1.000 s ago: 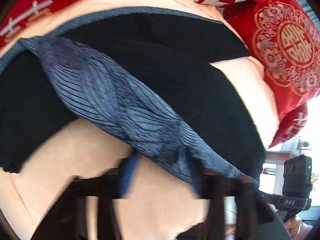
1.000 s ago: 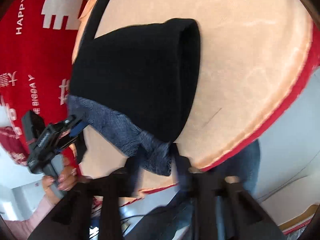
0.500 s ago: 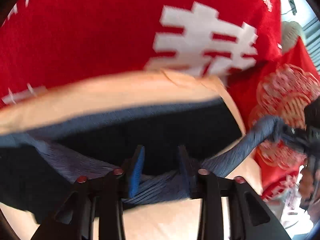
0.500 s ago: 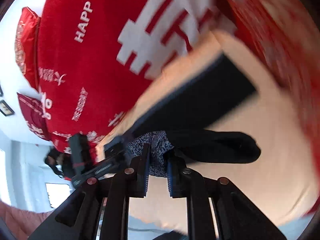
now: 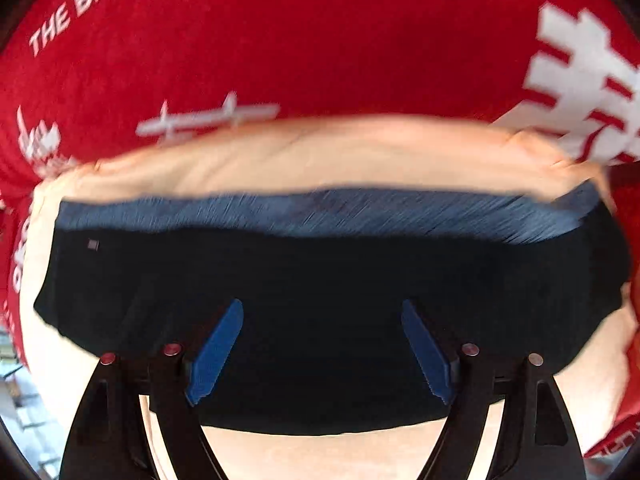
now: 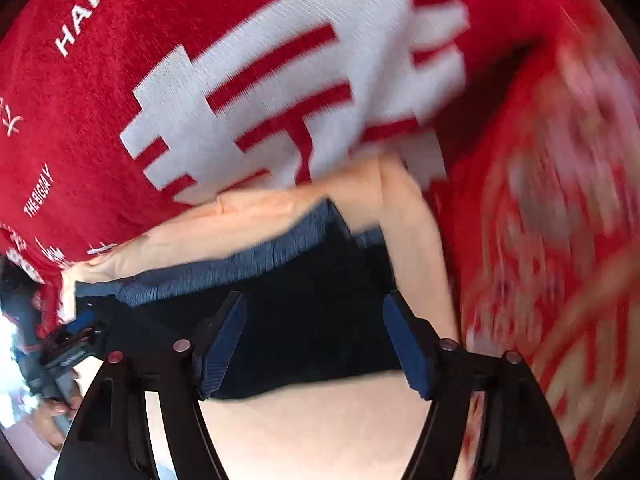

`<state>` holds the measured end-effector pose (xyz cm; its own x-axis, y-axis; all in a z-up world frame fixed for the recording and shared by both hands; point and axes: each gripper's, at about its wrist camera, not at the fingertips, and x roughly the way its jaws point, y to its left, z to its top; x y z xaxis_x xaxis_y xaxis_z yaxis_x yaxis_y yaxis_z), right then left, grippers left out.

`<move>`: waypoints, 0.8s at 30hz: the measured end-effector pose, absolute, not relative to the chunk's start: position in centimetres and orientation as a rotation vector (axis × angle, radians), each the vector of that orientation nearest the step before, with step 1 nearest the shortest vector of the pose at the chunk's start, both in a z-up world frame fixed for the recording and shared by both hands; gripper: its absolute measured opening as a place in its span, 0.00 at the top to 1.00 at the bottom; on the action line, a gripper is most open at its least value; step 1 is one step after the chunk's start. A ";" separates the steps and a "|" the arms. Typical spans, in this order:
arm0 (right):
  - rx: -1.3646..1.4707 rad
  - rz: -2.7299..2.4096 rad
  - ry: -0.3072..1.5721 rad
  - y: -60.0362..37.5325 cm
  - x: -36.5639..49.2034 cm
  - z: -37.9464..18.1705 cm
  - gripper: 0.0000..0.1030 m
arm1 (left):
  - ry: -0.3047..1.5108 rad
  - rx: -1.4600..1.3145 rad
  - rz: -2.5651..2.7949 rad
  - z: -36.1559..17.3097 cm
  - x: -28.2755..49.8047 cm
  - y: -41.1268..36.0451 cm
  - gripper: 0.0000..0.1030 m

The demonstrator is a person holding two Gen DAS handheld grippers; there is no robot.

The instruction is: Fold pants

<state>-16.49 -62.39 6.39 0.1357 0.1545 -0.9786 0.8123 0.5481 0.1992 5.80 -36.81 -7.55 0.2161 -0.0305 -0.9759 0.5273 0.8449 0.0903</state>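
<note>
**Left wrist view: both claws letting go above folded pants**

Left gripper (image 5: 322,344) points down with its 2 blue pads (image 5: 216,354) spread and opening; nothing is clamped between them. The black pants (image 5: 320,280) lie folded beneath it on a peach cloth (image 5: 320,152), a blue-grey waistband strip (image 5: 320,212) along the far edge. Right gripper (image 6: 316,342) is likewise opening and released over the pants' end. A red blanket (image 6: 200,80) with white lettering surrounds the cloth. At the right view's left edge a hand (image 6: 56,408) holds the left gripper.
</note>
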 end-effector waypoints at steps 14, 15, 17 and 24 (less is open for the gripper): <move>1.130 -0.752 1.331 -61.7 -22.3 1.4 0.92 | 1.360 0.454 -0.298 -12.2 7.3 -36.1 0.17; 1.139 -0.737 1.373 -61.5 -22.9 0.4 0.89 | 1.362 0.457 -0.289 -12.1 7.5 -36.1 0.17; 1.086 -0.701 1.449 -61.1 -22.9 -0.4 0.80 | 1.351 0.460 -0.292 -11.0 7.8 -36.4 0.17; 0.950 -0.655 1.344 -60.8 -20.5 5.5 0.77 | 1.290 0.448 -0.427 -9.3 7.5 -41.1 0.17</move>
<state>-20.51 -60.83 5.51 0.1460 0.1253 -0.9813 0.8503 0.4911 0.1892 7.46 -41.12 -9.33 0.2241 -0.0524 -0.9731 0.5382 0.8391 0.0788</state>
